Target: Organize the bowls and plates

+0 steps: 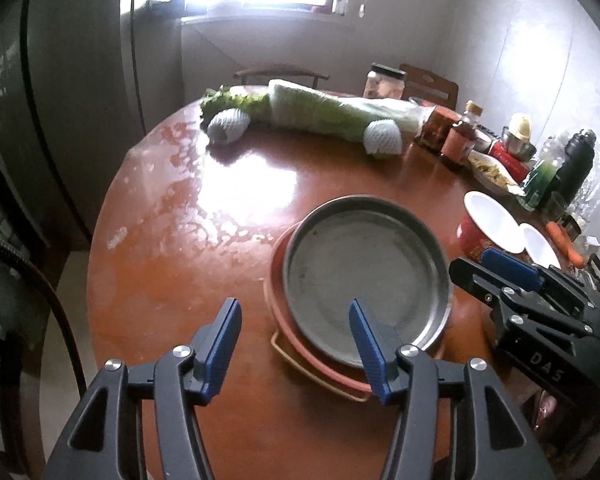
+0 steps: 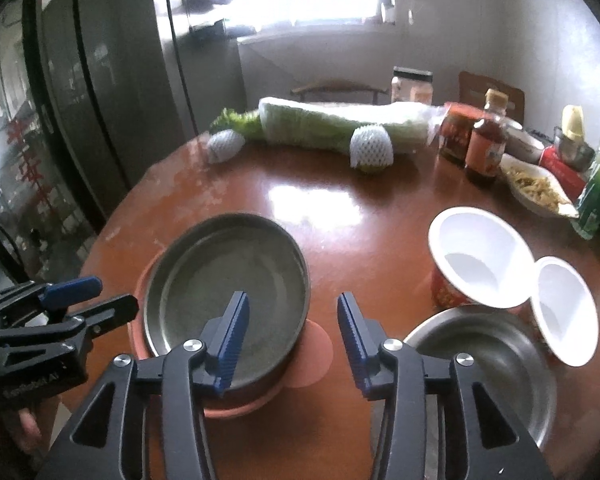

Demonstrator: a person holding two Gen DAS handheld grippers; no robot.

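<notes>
A round grey metal plate (image 1: 364,272) (image 2: 224,280) sits stacked on a pink plate (image 1: 320,368) (image 2: 312,352) on the brown round table (image 1: 180,260). My left gripper (image 1: 294,312) hovers open over the stack's left rim, its pads not pressing on it. My right gripper (image 2: 293,302) stands open over the stack's right rim, also apart from it. Each gripper shows in the other's view, the right gripper (image 1: 500,268) and the left gripper (image 2: 80,292). A steel bowl (image 2: 492,364) lies at the near right. Two red paper bowls with white insides (image 2: 480,256) (image 2: 564,312) stand behind it.
A wrapped cabbage (image 1: 332,112) and two foam-netted fruits (image 1: 228,126) (image 1: 382,136) lie at the table's far side. Sauce bottles (image 2: 486,144), a jar (image 1: 384,80), a food dish (image 2: 536,188), a dark flask (image 1: 576,164) and a carrot (image 1: 564,240) crowd the right. Chairs stand behind, a dark fridge left.
</notes>
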